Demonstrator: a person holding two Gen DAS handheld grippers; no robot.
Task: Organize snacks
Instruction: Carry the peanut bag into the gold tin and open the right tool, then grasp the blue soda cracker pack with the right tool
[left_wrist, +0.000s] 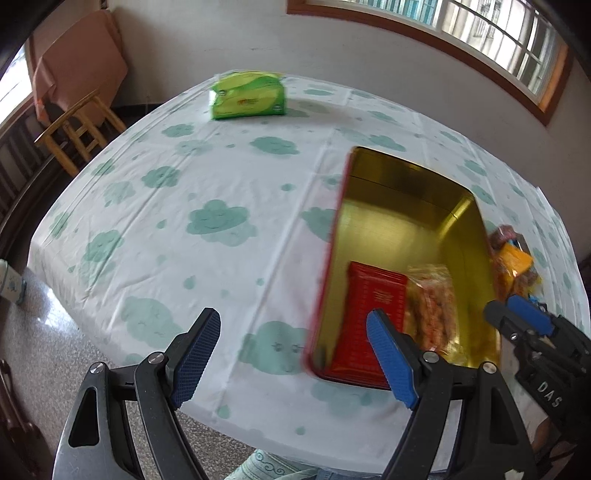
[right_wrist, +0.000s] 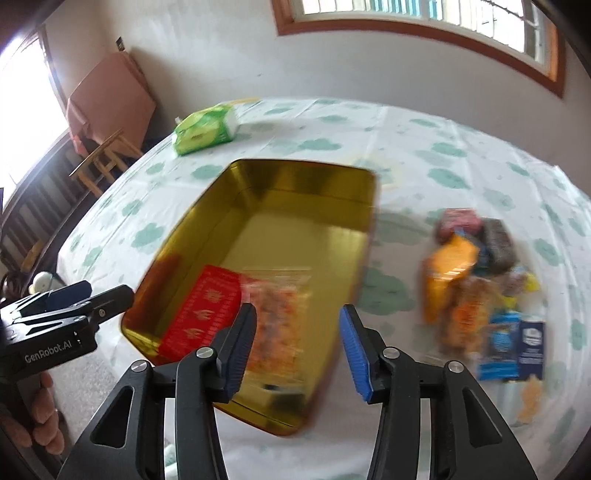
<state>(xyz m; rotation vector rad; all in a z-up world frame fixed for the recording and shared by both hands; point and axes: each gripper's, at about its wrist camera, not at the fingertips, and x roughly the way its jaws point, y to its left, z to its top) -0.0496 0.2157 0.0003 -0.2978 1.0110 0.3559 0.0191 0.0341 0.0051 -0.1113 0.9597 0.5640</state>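
Observation:
An open gold tin (left_wrist: 406, 229) with a red outside stands on the cloud-print tablecloth. At its near end lie a red packet (left_wrist: 369, 306) and a clear bag of orange snacks (left_wrist: 432, 306). My left gripper (left_wrist: 291, 325) is open over the tin's left rim with nothing between its fingers. In the right wrist view my right gripper (right_wrist: 298, 314) hovers open above the clear bag (right_wrist: 280, 306), pads off it, beside the red packet (right_wrist: 207, 310) in the tin (right_wrist: 295, 236). A blurred pile of snack packets (right_wrist: 480, 280) lies right of the tin.
A green tissue pack (left_wrist: 247, 96) sits at the table's far side. A wooden stool (left_wrist: 77, 133) stands beyond the left table edge. The left gripper (right_wrist: 107, 291) shows at the tin's left, the right gripper (left_wrist: 504, 306) at its right.

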